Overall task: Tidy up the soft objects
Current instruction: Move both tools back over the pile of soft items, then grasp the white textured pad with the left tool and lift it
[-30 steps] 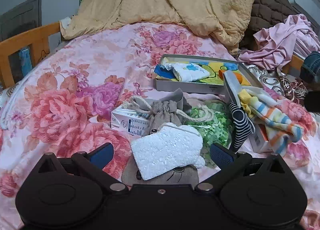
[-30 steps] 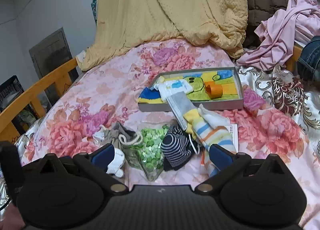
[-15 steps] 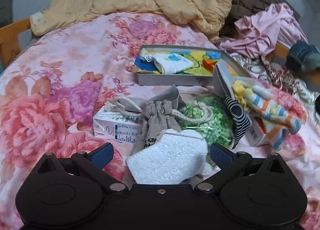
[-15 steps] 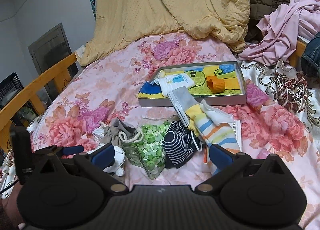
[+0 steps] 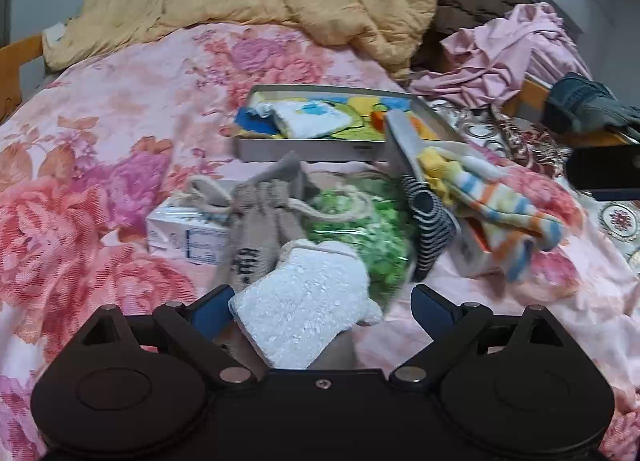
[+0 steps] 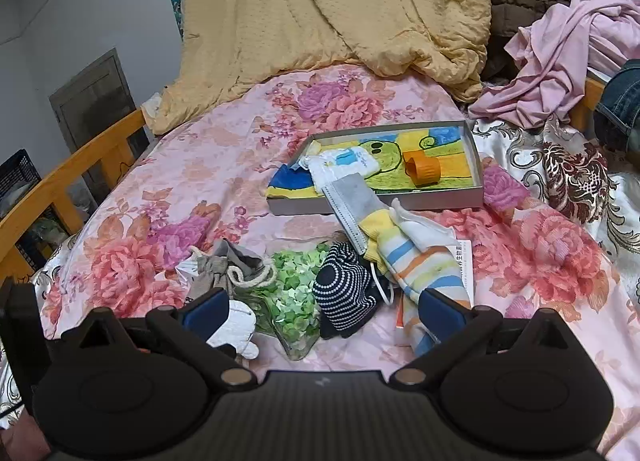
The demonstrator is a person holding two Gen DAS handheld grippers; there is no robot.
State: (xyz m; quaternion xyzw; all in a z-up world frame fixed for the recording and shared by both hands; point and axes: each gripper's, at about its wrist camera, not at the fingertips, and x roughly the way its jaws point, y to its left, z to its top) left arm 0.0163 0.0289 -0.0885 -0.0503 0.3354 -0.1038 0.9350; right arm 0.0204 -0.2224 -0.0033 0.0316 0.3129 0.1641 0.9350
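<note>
Over the bed, the left hand-held gripper tilts downward, jaws wide but closing around a white fluffy sock; behind, the shallow box holds a white cloth.

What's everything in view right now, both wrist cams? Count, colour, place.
bedspread: 1, pink floral, under everything
quilt: 1, yellow, far end
box: 1, grey, mid-bed
cloth: 1, white and blue, in box
ring: 1, orange, in box
mask: 1, grey, over box edge
striped sock: 1, pastel, right of pile
dark sock: 1, navy striped, centre
green bag: 1, centre
pouch: 1, beige drawstring, left
white pad: 1, between left claw fingers
left claw: closing
right claw: open
</note>
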